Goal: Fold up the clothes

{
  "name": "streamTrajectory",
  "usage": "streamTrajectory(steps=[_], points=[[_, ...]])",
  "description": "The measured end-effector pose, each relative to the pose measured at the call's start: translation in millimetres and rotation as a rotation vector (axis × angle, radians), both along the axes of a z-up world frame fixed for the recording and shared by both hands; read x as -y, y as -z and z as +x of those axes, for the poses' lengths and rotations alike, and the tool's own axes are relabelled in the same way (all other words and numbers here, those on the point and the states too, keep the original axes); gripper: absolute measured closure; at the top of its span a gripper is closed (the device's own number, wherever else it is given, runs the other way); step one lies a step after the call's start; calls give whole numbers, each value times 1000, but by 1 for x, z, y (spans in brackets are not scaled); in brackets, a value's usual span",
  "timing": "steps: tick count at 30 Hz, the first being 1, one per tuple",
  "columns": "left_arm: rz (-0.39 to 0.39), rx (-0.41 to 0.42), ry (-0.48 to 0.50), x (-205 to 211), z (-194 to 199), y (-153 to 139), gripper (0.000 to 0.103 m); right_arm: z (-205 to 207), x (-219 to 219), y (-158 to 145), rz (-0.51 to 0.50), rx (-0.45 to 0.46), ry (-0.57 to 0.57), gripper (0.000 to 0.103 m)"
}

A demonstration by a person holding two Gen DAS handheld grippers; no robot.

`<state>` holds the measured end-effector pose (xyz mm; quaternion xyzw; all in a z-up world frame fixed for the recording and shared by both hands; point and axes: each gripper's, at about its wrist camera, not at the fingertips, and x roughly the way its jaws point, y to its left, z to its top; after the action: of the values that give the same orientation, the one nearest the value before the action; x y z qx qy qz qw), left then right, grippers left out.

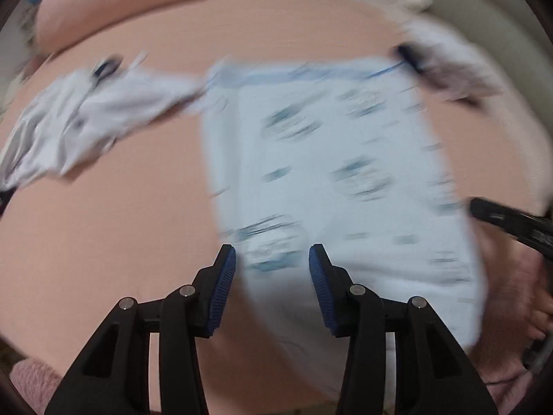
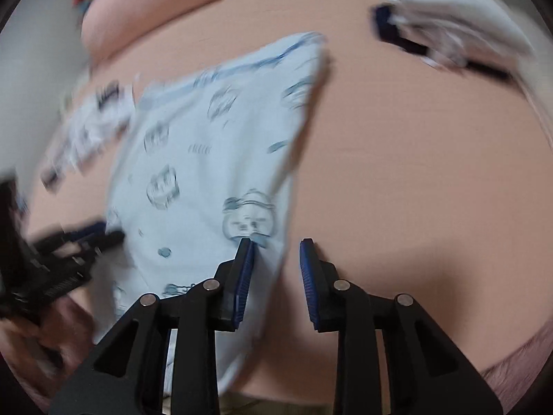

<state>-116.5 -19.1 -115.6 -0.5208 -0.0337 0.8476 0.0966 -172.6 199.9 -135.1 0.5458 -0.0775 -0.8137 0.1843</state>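
Note:
A light blue garment (image 1: 331,159) with small printed figures lies spread on the peach bed sheet (image 1: 138,214). My left gripper (image 1: 273,269) hovers open above its near left part, nothing between the blue pads. In the right wrist view the same garment (image 2: 207,159) runs from the centre to the lower left. My right gripper (image 2: 276,266) stands open over its near right edge, the cloth passing under the left finger (image 2: 243,276). Each gripper shows in the other's view: the right one (image 1: 511,221) at the right edge, the left one (image 2: 69,245) at the left edge. Both views are motion-blurred.
A crumpled white garment (image 1: 79,121) lies left of the blue one. Another white and dark heap (image 1: 442,65) sits at the far right of the bed. A peach pillow (image 1: 114,7) rests at the head. A pink fuzzy blanket (image 2: 518,363) borders the near edge.

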Motion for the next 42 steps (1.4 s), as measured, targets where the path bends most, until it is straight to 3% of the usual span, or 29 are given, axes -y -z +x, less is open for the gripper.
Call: streamTrajectory(steps=[3,5,7,9,12,15,17,20,21,24,27,30,32,34,37,39,42], points=[[97,20,69,-27,9,2,58,15,7,0,-17,10,-46,72],[63,58,65,-33,14,17,58,23,21,10,21,29,-97,72],[-4,105,51,-28,18,32,58,28,22,19,59,33,-90,80],[28,131,52,-17,24,27,59,23,8,15,35,51,-6,81],[66,197,40,-12,23,17,57,24,1,-4,68,-21,30,76],[68,132,73,-22,26,6,55,40,16,-10,-11,-12,-51,76],[34,156,69,-26,28,13,55,51,39,-5,31,-9,-134,76],[49,154,44,-20,34,13,54,59,42,8,148,16,-185,76],[55,153,35,-18,36,13,54,60,38,13,167,38,-180,77],[70,151,10,-12,42,14,46,64,13,11,75,78,-125,77],[86,148,-15,-5,48,14,47,67,13,0,56,51,-114,75],[106,139,-32,-5,48,14,47,67,44,1,65,4,-188,75],[66,169,-38,-5,45,25,46,63,78,13,118,14,-224,75],[37,197,-60,5,50,36,45,68,75,15,133,26,-227,75],[217,175,-119,27,58,24,45,71,55,6,66,33,-205,75],[296,128,-112,29,56,13,45,62,41,-3,26,18,-181,74],[244,51,-65,15,43,3,45,37,21,-21,34,-28,-122,74]])
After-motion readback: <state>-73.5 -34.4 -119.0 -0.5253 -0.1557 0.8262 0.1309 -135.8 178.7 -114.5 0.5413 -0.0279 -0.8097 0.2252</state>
